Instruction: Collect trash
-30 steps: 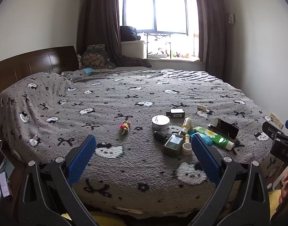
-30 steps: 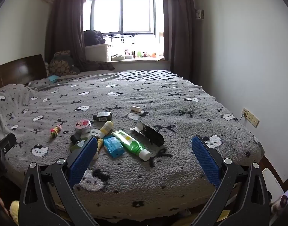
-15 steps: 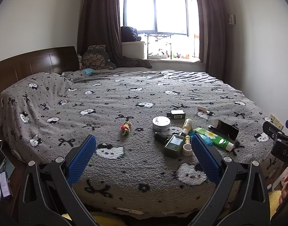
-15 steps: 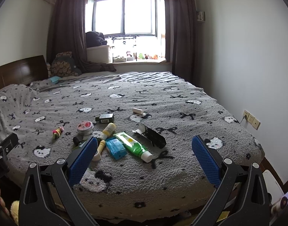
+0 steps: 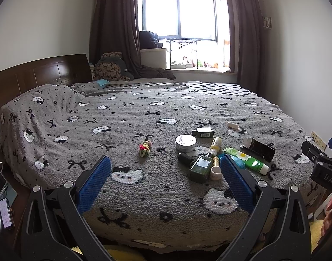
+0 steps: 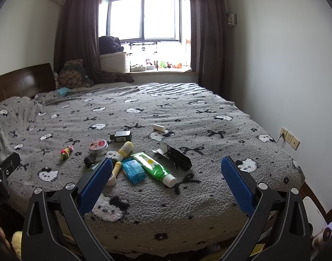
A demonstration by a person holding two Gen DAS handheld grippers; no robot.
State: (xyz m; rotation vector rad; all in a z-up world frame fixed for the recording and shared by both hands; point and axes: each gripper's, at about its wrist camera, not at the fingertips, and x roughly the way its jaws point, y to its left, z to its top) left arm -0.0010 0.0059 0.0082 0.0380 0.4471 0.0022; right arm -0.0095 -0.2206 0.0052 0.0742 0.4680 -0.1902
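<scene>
A cluster of trash lies on the grey patterned bed: a green tube, a blue packet, a black carton, a round tin, a dark green bottle, a yellow bottle, a small black bottle, a white stick and a coloured hair tie. My left gripper is open and empty, near the bed's front edge, left of the cluster. My right gripper is open and empty, in front of the cluster.
A wooden headboard stands at the left with pillows beneath the blanket. A window with dark curtains is at the back. Wall sockets sit low on the right wall. A phone lies beside the bed at lower left.
Both grippers have drifted slightly back and upward from the bed, so the items sit a little lower in view. Both stay open and empty.
</scene>
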